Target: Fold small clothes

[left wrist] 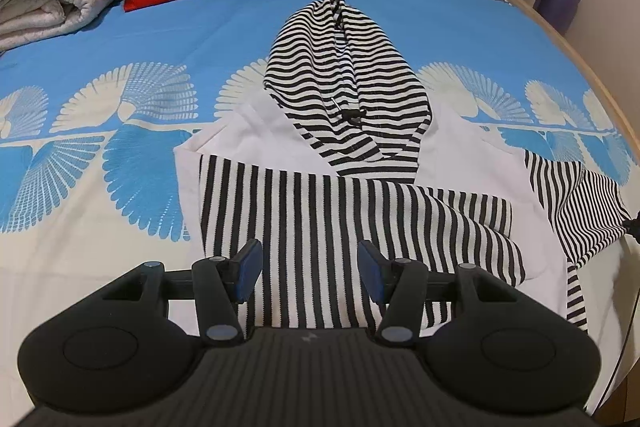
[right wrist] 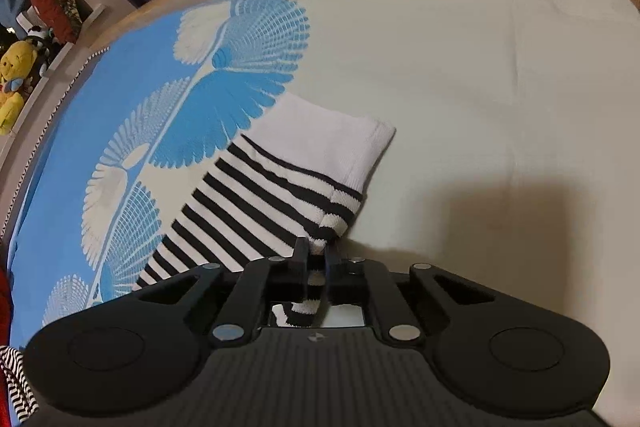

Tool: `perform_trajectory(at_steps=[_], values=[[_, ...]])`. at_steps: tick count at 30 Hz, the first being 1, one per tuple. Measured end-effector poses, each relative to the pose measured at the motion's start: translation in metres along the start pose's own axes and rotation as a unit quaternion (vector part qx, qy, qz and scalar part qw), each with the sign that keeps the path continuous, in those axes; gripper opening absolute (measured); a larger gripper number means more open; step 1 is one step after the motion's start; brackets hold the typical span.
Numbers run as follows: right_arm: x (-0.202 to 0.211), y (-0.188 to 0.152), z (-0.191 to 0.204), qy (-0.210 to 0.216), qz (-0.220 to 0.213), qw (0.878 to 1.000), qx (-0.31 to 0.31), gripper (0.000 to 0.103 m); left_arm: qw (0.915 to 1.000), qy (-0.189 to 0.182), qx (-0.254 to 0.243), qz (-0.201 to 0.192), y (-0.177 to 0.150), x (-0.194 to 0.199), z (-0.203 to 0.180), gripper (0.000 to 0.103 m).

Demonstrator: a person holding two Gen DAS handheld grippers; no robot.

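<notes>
Your left hand-held gripper [left wrist: 310, 267] hovers spread over the striped hoodie [left wrist: 352, 163] lying on the bed [left wrist: 120, 227] — your right hand-held gripper [right wrist: 316, 259] pinches its sleeve [right wrist: 280, 187].

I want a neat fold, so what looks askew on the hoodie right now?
The striped hoodie is lopsided: its left sleeve is folded across the chest, while the right sleeve sticks out sideways, its edge pinched in the right tongs. The hood lies flat. The left tongs are open.
</notes>
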State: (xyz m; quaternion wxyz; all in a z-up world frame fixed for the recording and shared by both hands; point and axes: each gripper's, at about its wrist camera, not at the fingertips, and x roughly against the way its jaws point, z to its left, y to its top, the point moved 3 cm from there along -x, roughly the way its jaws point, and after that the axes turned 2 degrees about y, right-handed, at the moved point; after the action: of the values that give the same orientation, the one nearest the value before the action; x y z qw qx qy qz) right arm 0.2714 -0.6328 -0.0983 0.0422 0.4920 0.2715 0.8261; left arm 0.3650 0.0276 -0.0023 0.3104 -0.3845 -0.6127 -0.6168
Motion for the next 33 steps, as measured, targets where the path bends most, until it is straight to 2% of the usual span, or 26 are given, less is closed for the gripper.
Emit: perform_trajectory(at_steps=[14, 18, 21, 23, 26, 28, 29, 30, 32, 33], values=[[0.004, -0.002, 0.008, -0.014, -0.008, 1.000, 0.015, 0.006, 1.0000, 0.002, 0.001, 0.000, 0.000, 0.001, 0.002, 0.058], [0.018, -0.002, 0.026, -0.017, -0.039, 0.998, 0.053, 0.005, 1.0000, 0.002, 0.003, -0.001, 0.001, 0.002, 0.005, 0.058], [0.041, -0.005, 0.063, -0.001, -0.087, 0.989, 0.120, 0.005, 0.9999, 0.003, 0.011, -0.004, 0.002, 0.004, 0.012, 0.058], [0.063, -0.014, 0.094, 0.019, -0.121, 0.977, 0.176, 0.005, 0.9998, 0.005, 0.021, -0.006, 0.003, 0.006, 0.019, 0.058], [0.110, -0.042, 0.147, 0.067, -0.169, 0.948, 0.260, 0.005, 0.9992, 0.005, 0.039, -0.010, 0.007, 0.011, 0.031, 0.058], [0.154, -0.076, 0.188, 0.123, -0.198, 0.917, 0.325, 0.005, 0.9983, 0.004, 0.056, -0.015, 0.011, 0.016, 0.042, 0.058], [0.177, -0.098, 0.207, 0.155, -0.209, 0.898, 0.356, 0.005, 0.9977, 0.004, 0.066, -0.018, 0.013, 0.018, 0.048, 0.058], [0.204, -0.126, 0.226, 0.200, -0.210, 0.873, 0.391, 0.005, 0.9968, 0.004, 0.077, -0.020, 0.016, 0.020, 0.054, 0.058], [0.243, -0.181, 0.252, 0.279, -0.177, 0.835, 0.440, 0.006, 0.9949, 0.004, 0.098, -0.023, 0.019, 0.023, 0.067, 0.058], [0.260, -0.215, 0.261, 0.325, -0.129, 0.814, 0.464, 0.008, 0.9938, 0.005, 0.109, -0.023, 0.020, 0.024, 0.073, 0.058]])
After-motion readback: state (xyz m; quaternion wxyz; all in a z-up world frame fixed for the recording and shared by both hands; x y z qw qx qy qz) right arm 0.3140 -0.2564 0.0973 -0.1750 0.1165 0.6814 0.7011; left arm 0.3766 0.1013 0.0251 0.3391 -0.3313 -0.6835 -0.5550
